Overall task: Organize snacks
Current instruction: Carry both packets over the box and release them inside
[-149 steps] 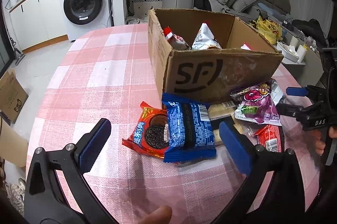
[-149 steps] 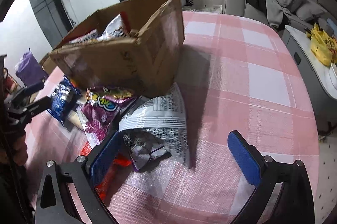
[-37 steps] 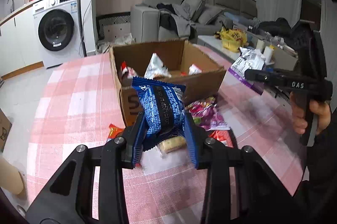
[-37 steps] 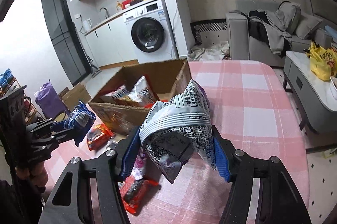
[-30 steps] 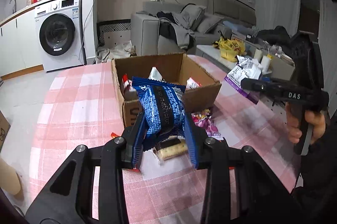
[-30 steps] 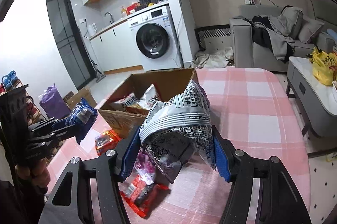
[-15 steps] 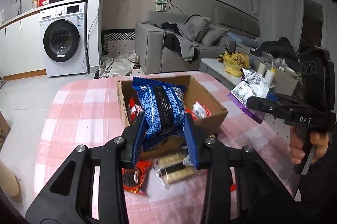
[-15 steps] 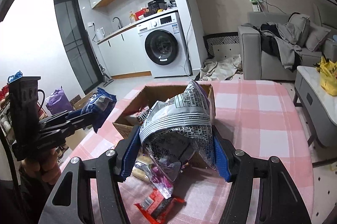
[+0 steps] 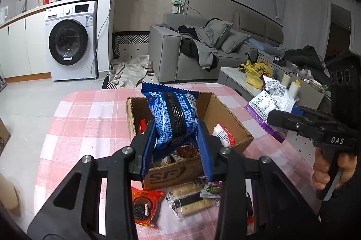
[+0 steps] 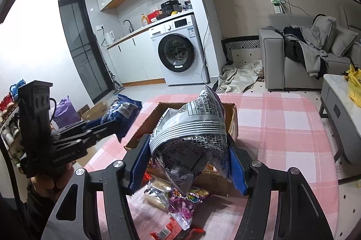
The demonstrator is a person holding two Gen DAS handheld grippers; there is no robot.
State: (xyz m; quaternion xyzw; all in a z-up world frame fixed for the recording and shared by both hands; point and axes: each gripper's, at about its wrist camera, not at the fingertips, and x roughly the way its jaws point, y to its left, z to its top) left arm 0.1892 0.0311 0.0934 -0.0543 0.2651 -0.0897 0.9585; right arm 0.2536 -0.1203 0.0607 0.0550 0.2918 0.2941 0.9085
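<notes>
My left gripper is shut on a blue snack packet and holds it in the air above the open cardboard box, which has several snacks inside. My right gripper is shut on a grey-and-white printed snack bag, lifted over the same box. In the left wrist view the right gripper shows at the right with its bag. From the right wrist camera, the left gripper and its blue packet appear at the left.
Loose snacks lie on the pink checked tablecloth in front of the box: an orange cookie pack, a clear-wrapped biscuit pack, a purple candy bag and a red wrapper. A washing machine and a sofa stand beyond the table.
Both grippers have risen and moved toward the box with their snacks held. The box now sits lower in both views, right under the held packets.
</notes>
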